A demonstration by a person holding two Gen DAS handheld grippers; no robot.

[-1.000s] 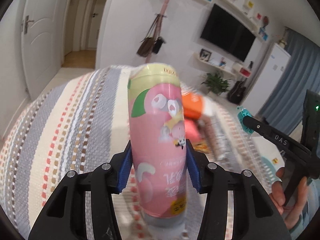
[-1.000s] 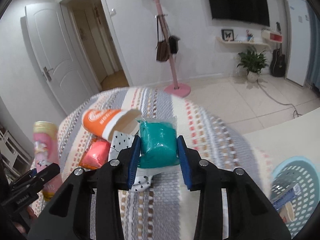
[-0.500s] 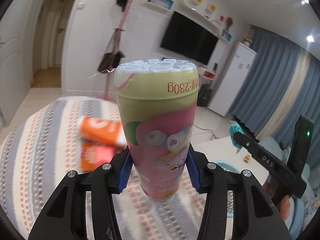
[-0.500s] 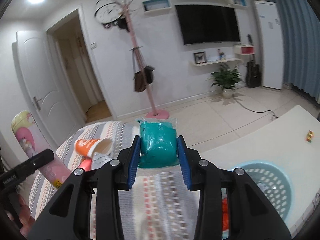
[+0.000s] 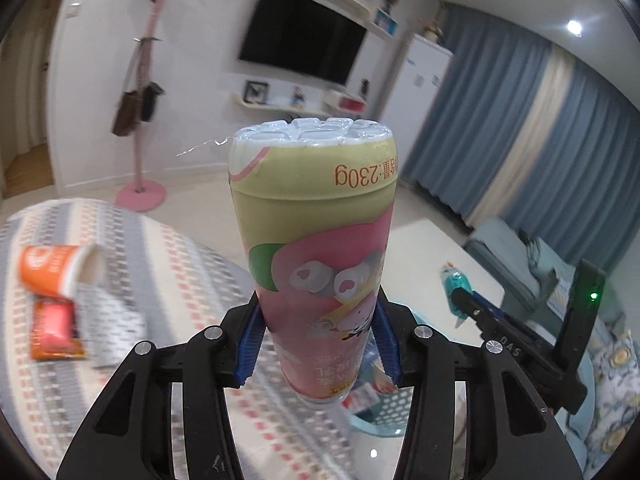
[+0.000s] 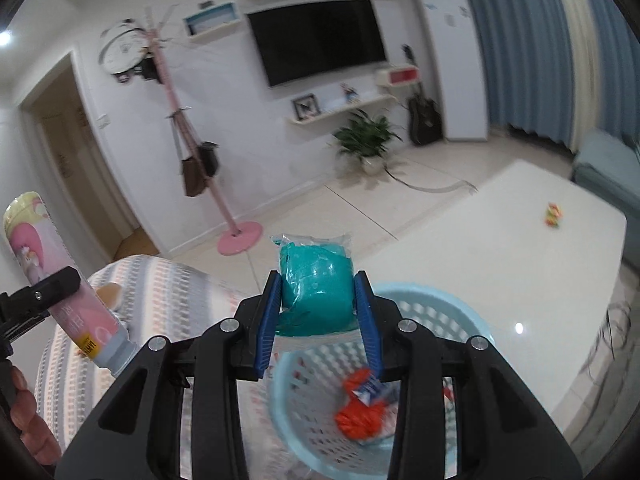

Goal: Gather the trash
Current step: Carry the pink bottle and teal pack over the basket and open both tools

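My left gripper (image 5: 318,346) is shut on a pink and green drink bottle (image 5: 316,240), held upside down above the striped tablecloth (image 5: 168,264). The bottle also shows in the right wrist view (image 6: 60,292). My right gripper (image 6: 320,320) is shut on a teal plastic packet (image 6: 316,284), held above the light blue perforated basket (image 6: 452,312). The basket holds an orange and white wrapper (image 6: 360,408). The right gripper with its packet shows in the left wrist view (image 5: 460,292). An orange paper cup (image 5: 60,268), a red packet (image 5: 52,328) and a silver wrapper (image 5: 108,324) lie on the cloth.
The basket's edge shows low in the left wrist view (image 5: 384,408). It stands on a white table (image 6: 520,248) beside the cloth. A small colourful object (image 6: 554,214) lies far on the table. A pink coat stand (image 6: 236,236) and a plant (image 6: 368,140) stand beyond.
Both grippers have swung right, away from the trash pile. The right gripper with the teal packet now hangs over the basket. The left gripper has carried the bottle closer to the basket.
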